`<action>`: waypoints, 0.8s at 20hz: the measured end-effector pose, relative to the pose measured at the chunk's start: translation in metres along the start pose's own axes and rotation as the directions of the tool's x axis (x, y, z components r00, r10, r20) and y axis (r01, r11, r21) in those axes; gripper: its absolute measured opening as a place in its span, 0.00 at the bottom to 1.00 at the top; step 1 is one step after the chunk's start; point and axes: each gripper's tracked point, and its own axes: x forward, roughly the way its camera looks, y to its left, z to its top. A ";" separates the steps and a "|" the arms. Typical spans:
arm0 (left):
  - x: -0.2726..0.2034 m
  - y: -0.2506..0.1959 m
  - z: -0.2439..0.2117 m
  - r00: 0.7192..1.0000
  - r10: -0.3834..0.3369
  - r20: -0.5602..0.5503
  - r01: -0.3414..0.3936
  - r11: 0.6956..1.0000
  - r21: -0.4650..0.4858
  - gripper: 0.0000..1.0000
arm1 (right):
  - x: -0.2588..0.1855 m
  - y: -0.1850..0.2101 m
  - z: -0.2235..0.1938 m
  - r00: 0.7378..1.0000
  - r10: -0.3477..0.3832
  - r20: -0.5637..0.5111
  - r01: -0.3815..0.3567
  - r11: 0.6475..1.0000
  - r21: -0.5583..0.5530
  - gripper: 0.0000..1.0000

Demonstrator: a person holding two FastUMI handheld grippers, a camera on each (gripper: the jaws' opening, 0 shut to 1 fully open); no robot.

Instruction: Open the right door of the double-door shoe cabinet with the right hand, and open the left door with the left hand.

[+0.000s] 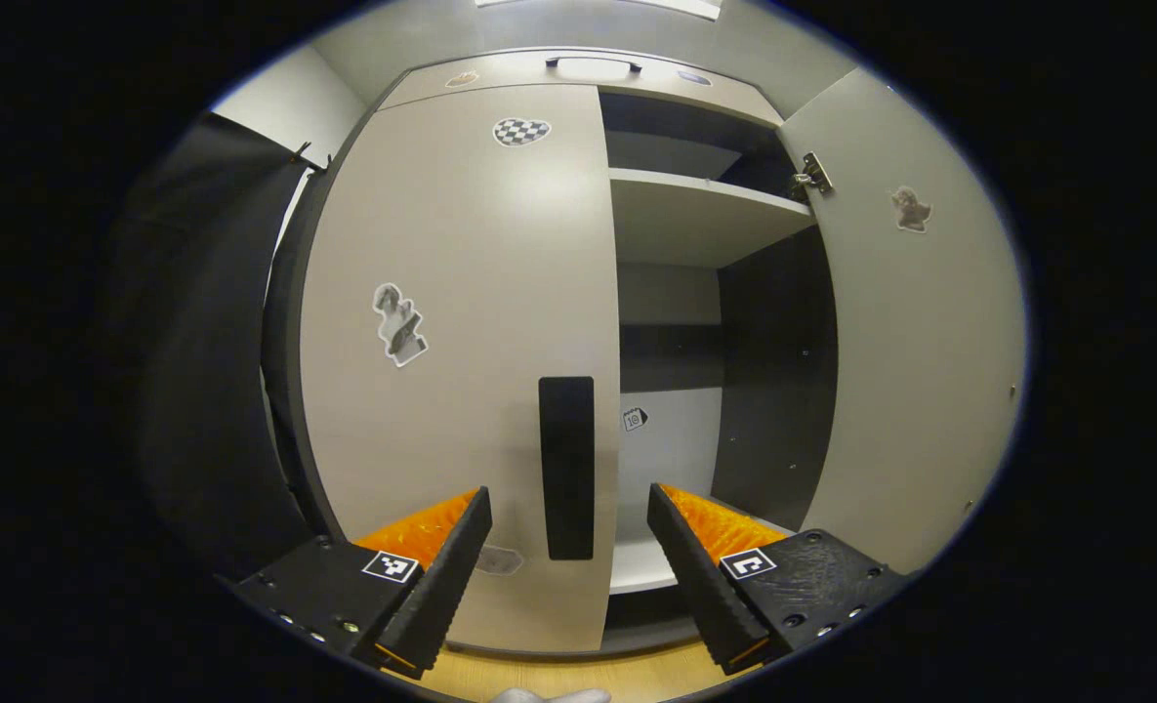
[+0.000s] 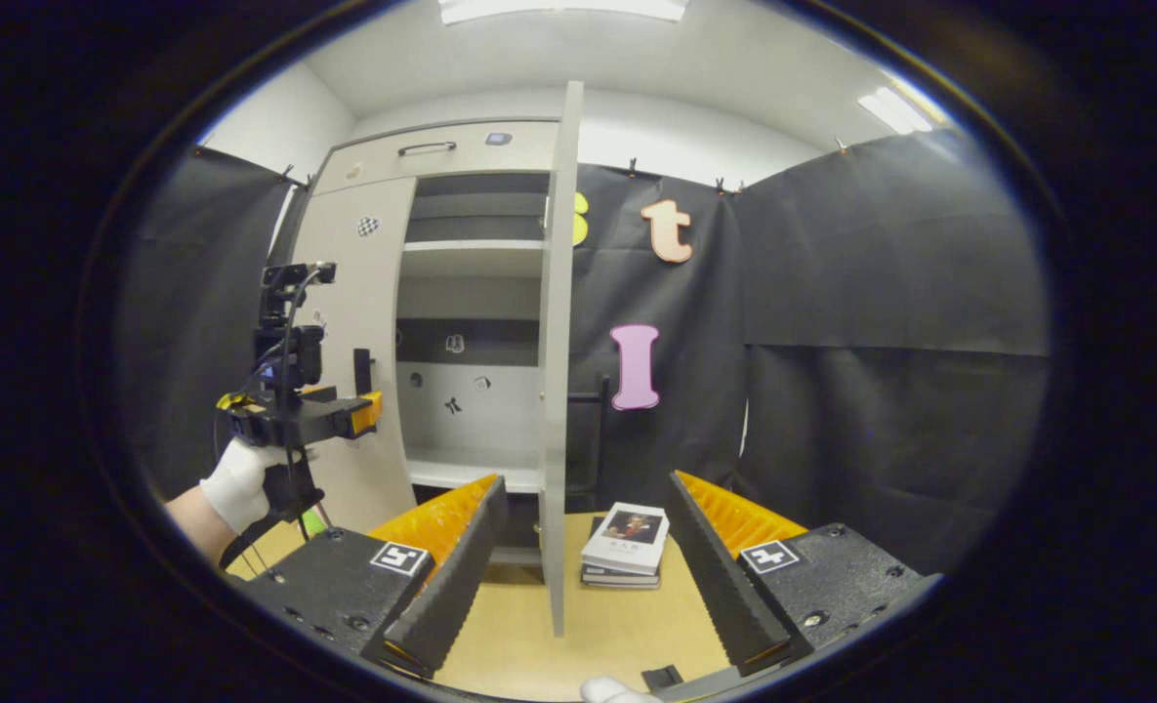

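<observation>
left gripper (image 1: 569,547): dark textured finger bases with screws and a square black-and-white marker on each
right gripper (image 2: 586,561): the same build, ridged inner faces, one marker per side
hand (image 2: 238,483): wore a white glove
cables (image 2: 285,342): dark, ran along the far gripper's body

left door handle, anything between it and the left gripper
Nothing visible. The left gripper is open with the black handle of the closed left door framed straight ahead between its fingers.

Probably lab booth: black cloth walls (image 2: 890,391)
</observation>
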 end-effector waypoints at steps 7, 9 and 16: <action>0.039 0.005 -0.007 0.999 0.027 -0.026 -0.027 1.000 -0.004 0.92 | 0.014 -0.005 -0.007 0.999 -0.008 -0.036 0.008 1.000 0.001 1.00; 0.037 0.005 -0.007 0.999 0.034 -0.025 -0.034 0.999 -0.003 0.81 | 0.016 -0.004 -0.007 0.999 0.000 -0.037 0.000 1.000 -0.003 1.00; 0.037 0.006 -0.007 0.999 0.022 -0.050 -0.022 1.000 -0.005 0.22 | 0.019 0.006 -0.001 0.999 0.036 -0.023 -0.036 0.999 -0.012 1.00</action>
